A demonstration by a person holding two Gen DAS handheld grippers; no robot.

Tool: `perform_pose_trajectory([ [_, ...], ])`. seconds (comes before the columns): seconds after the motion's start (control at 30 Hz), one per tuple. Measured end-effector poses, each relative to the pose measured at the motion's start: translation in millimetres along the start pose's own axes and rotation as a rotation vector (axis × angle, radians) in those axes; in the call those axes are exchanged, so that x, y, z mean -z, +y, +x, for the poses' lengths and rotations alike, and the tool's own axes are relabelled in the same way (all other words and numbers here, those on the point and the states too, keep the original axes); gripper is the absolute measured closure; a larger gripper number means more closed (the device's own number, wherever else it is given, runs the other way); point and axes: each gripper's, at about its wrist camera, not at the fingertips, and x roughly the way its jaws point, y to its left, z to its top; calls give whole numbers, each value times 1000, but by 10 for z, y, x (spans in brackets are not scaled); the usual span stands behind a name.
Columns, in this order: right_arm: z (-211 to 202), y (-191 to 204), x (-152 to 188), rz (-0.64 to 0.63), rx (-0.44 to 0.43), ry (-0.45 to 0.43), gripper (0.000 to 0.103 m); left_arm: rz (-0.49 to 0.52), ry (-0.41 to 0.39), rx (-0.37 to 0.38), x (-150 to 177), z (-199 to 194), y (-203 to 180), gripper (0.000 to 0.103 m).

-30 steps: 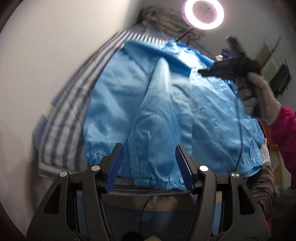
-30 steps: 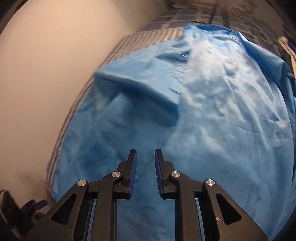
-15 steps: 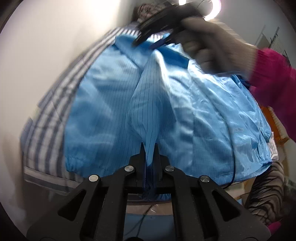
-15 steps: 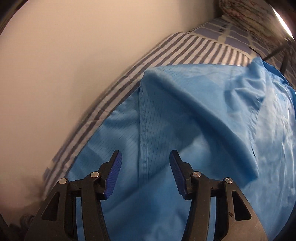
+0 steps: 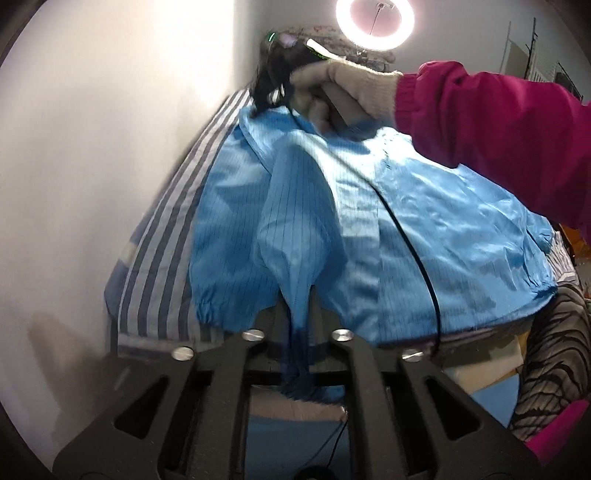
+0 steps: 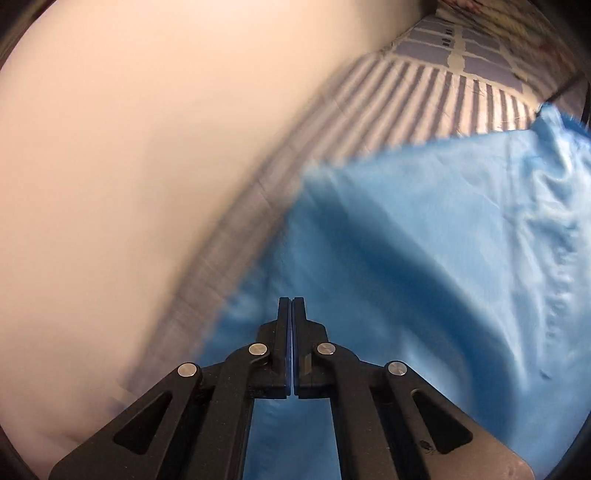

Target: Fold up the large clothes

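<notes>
Both of your grippers are busy on the blue jacket (image 5: 424, 236), which lies spread across the striped bedsheet (image 5: 162, 236). Your left gripper (image 5: 297, 332) pinches the sleeve cuff (image 5: 299, 354), jaws having just eased slightly apart. Your right gripper (image 6: 291, 306), just pressed together, sits at the jacket's shoulder; whether cloth is caught you cannot tell.

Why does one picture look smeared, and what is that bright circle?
Right wrist view: motion blur smears the striped sheet and the blue jacket edge. Left wrist view: sharper; the circle is a ring light, glaring white, and fisheye bends the edges.
</notes>
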Motion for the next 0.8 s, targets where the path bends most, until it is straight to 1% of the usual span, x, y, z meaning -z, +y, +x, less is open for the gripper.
perform_pose_trajectory([
  [0.03, -59, -11, -28, 37, -54, -46, 103, -25, -7, 13, 11, -45, 46, 66],
  [0.07, -82, -25, -45, 64, -72, -60, 103, -47, -12, 25, 3, -79, 96, 47],
  [0.1, -82, -34, -58, 77, -71, -48, 103, -86, -27, 45, 10, -151, 174, 45],
  [0.17, -53, -26, -50, 50, -43, 9, 103, -128, -34, 61, 17, -220, 273, 45],
  [0.23, -16, 20, 0, -13, 28, 63, 97, -169, -32, 52, 41, -244, 399, 45],
  [0.27, 1, 53, 44, -54, 70, 82, 85, -181, -25, 48, 40, -232, 444, 45],
  [0.3, 25, 83, 88, -77, 88, 98, 67, -195, -18, 39, 49, -204, 485, 45],
  [0.37, 82, 150, 169, -97, 101, 117, 51, -228, -5, 35, 67, -161, 564, 45],
  [0.4, 139, 210, 196, -112, 121, 123, 51, -242, 2, 39, 70, -134, 596, 45],
  [0.5, 366, 372, 252, -170, 234, 153, 52, -249, 5, 17, 77, -107, 624, 45],
  [0.53, 454, 421, 281, -204, 278, 168, 56, -251, 4, 17, 74, -97, 638, 45],
  [0.57, 501, 460, 309, -236, 319, 170, 81, -253, 3, 19, 71, -100, 644, 45],
  [0.6, 518, 490, 327, -261, 349, 165, 99, -252, 3, 20, 68, -99, 647, 45],
  [0.7, 388, 447, 284, -189, 283, 151, 100, -243, 7, 20, 51, -71, 653, 45],
  [0.77, 207, 407, 190, -116, 207, 99, 100, -242, 10, 21, 45, -43, 650, 45],
  [0.8, 131, 383, 138, -72, 156, 74, 100, -242, 13, 22, 40, -22, 650, 45],
])
